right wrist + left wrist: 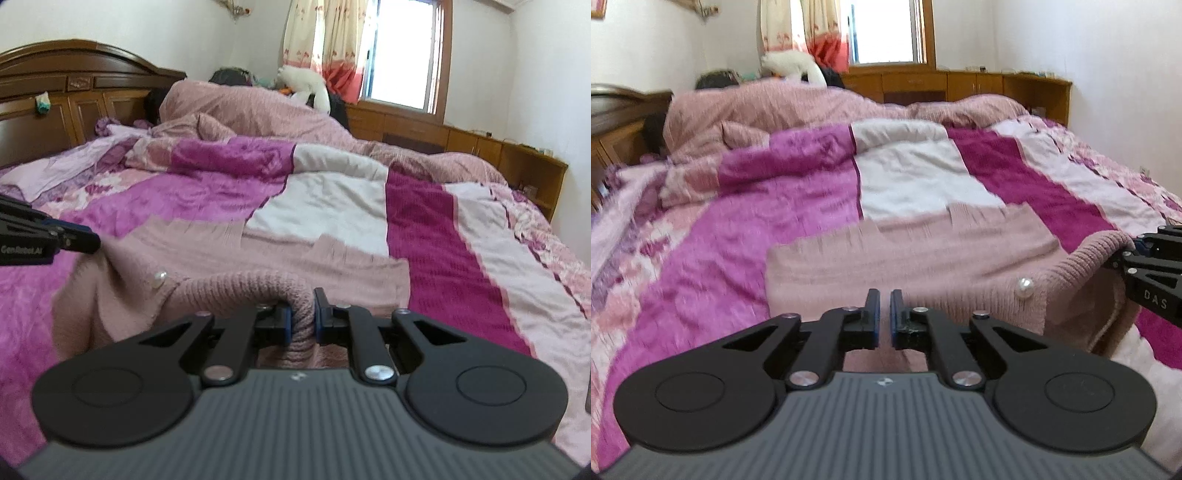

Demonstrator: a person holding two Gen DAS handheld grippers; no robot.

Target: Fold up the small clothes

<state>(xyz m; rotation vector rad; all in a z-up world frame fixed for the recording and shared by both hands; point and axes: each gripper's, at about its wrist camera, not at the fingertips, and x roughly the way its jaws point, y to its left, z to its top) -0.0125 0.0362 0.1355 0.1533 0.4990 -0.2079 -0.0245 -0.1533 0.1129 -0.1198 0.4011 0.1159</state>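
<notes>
On the bed's striped blanket (pixel 812 221), a pink knitted cardigan (pixel 923 251) is lying spread out, with a pearl button (pixel 1025 285) showing near its front edge. Its ribbed hem is being pinched by the right gripper (pixel 303 317), whose jaws are squeezing tight on the thick knit and holding it up off the bed. Over at the other corner, the left gripper (pixel 884 317) is closed almost all the way on a thin bit of the same cardigan (blurry there). Behind it all, a rumpled pink quilt (pixel 258 110) is sitting near the wooden headboard (pixel 74 81).
</notes>
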